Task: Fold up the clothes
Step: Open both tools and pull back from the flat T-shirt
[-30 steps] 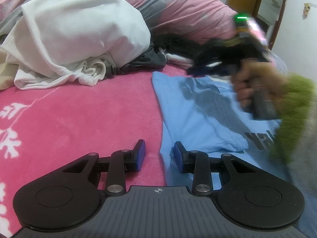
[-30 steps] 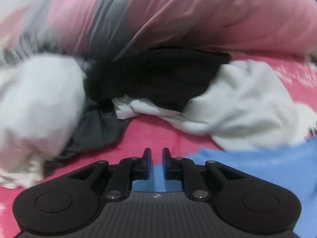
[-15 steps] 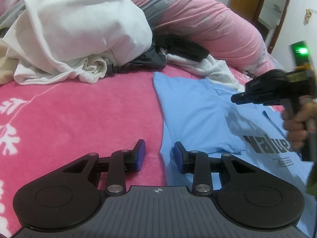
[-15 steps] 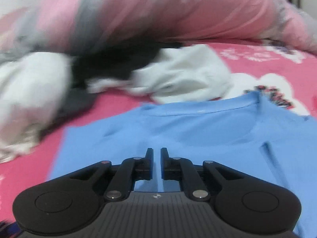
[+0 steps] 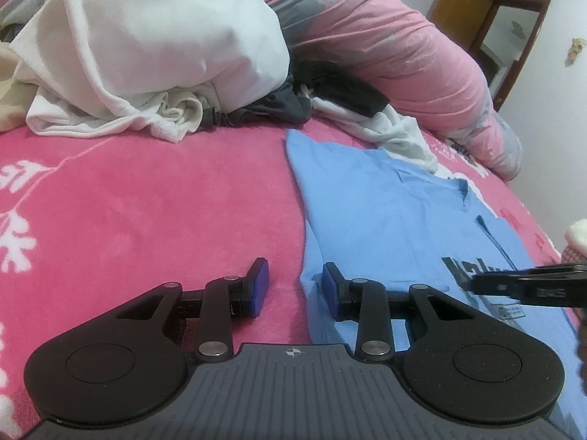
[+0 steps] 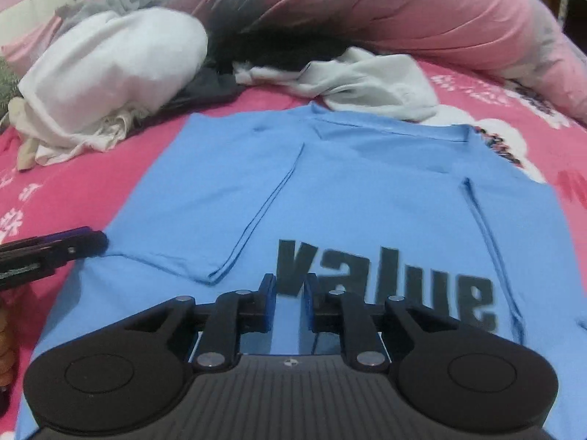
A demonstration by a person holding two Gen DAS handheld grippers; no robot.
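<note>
A light blue T-shirt with a black "value" print lies flat on the pink blanket, with a sleeve folded in over its body. My left gripper stands open low over the shirt's left edge, which runs between its fingers without being held. It also shows side-on as the left gripper in the right wrist view. My right gripper hovers over the print with a narrow gap between its blue pads and nothing in it. Side-on, the right gripper enters the left wrist view from the right.
A heap of white clothing lies at the back left, with a black garment and a crumpled white one beside it. A rolled pink and grey duvet runs along the back. A wooden door stands behind.
My right gripper has swung back from the clothes heap to low over the shirt's print, and its fingers stand slightly wider apart. The left gripper has hardly moved.
</note>
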